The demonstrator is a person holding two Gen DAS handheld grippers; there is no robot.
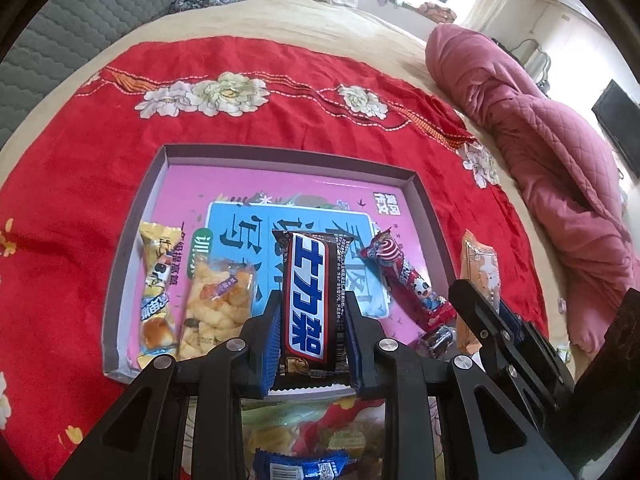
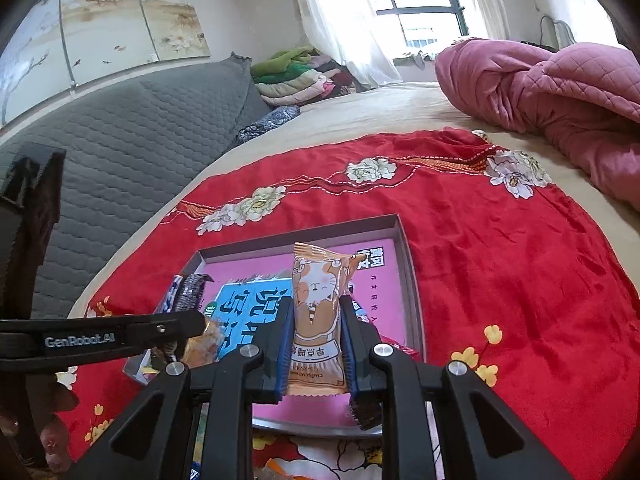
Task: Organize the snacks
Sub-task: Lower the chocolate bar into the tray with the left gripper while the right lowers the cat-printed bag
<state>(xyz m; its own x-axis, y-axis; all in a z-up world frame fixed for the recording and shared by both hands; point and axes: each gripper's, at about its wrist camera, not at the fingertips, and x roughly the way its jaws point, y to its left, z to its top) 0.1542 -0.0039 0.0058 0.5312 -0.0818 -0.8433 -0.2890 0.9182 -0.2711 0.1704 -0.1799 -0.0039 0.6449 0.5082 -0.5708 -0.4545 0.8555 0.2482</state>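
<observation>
left tool (image 1: 312, 316) clamps a dark chocolate bar (image 1: 310, 296) with blue and white chinese lettering on a red-edged band, held over the shallow tray (image 1: 132, 240) on the bed's red floral cloth (image 1: 80, 168). right tool (image 2: 316, 340) grips an orange packet (image 2: 318, 312) printed with a cartoon cat, above the tray's near right side. "genrobot.ai" reads on the left tool's arm in the right view. a yellow snack pack (image 1: 158, 292), a rice cracker pack (image 1: 218, 308) and a red candy wrapper (image 1: 404, 276) lie along the tray's near edge.

A red floral cloth (image 1: 280, 128) is spread over the bed (image 2: 400, 108); a pink quilt (image 2: 560, 96) is bunched at the bed's far right edge, folded blankets (image 2: 292, 76) stacked at its far corner.
</observation>
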